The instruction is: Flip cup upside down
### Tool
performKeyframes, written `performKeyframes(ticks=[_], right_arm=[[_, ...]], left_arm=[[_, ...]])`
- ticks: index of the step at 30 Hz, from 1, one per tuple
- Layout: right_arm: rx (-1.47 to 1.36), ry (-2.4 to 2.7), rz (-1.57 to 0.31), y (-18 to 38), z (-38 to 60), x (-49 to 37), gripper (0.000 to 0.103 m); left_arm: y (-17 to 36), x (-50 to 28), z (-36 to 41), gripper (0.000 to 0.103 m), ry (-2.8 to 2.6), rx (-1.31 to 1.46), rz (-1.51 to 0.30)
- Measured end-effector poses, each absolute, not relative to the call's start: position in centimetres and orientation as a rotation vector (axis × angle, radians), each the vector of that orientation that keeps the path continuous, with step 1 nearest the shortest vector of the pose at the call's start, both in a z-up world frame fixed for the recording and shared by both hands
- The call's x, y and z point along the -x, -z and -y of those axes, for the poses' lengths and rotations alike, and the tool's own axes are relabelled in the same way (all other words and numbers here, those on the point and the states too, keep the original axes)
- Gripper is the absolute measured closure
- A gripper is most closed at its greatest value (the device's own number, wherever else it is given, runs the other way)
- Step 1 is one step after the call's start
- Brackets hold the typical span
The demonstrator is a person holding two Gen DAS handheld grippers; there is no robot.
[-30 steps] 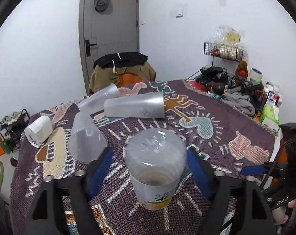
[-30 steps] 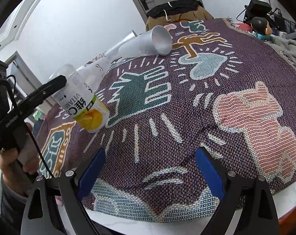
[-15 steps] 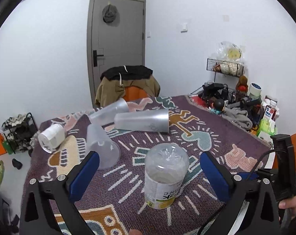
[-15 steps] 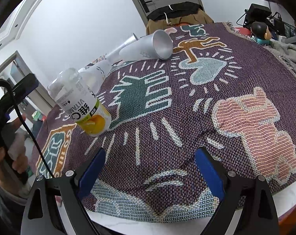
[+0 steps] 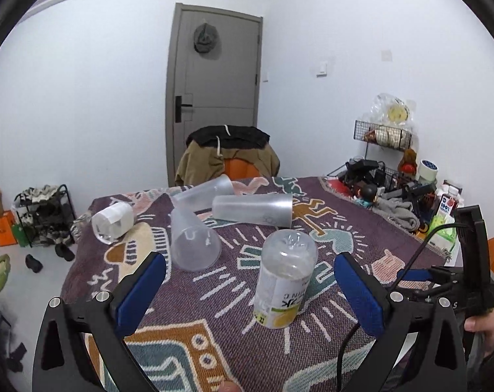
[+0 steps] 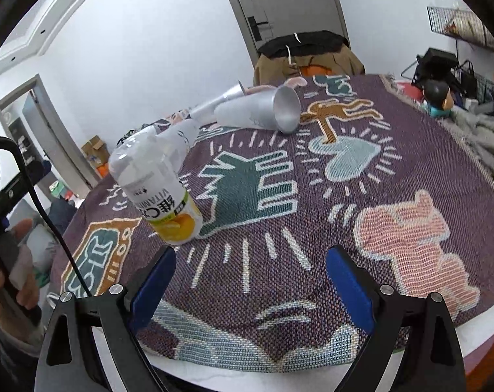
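A clear plastic bottle-cup with a yellow label [image 5: 284,279] stands upside down on the patterned cloth [image 5: 214,310]; it also shows in the right wrist view [image 6: 155,184]. My left gripper [image 5: 247,297] is open and empty, drawn back from it toward the table's near edge. My right gripper [image 6: 250,290] is open and empty, low over the cloth's near edge, to the right of the bottle-cup. Three frosted plastic cups lie on their sides behind it [image 5: 193,240] [image 5: 253,210] [image 5: 202,192].
A small white-labelled cup [image 5: 113,223] lies at the far left of the table. Clutter of boxes, cloth and a wire rack [image 5: 382,134] crowds the right side. A chair with a jacket [image 5: 227,160] stands behind the table.
My left gripper let go of the upside-down bottle-cup, opened wide, and pulled back and up. The bottle-cup stays standing. My right gripper barely moved.
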State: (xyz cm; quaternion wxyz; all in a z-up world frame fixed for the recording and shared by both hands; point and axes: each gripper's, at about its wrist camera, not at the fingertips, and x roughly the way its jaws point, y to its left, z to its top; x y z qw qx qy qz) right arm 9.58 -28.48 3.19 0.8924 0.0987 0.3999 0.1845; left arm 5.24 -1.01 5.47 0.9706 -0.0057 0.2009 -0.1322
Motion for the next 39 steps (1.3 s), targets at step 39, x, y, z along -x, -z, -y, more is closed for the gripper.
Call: performKeyframes(ticks=[39], right_arm=[[-0.046, -0.414, -0.594, -4.8, 26.8, -4.0, 0.0]], left_arm=[[-0.4, 3.6, 0.1, 0.0, 0.057, 0.03, -0.278]])
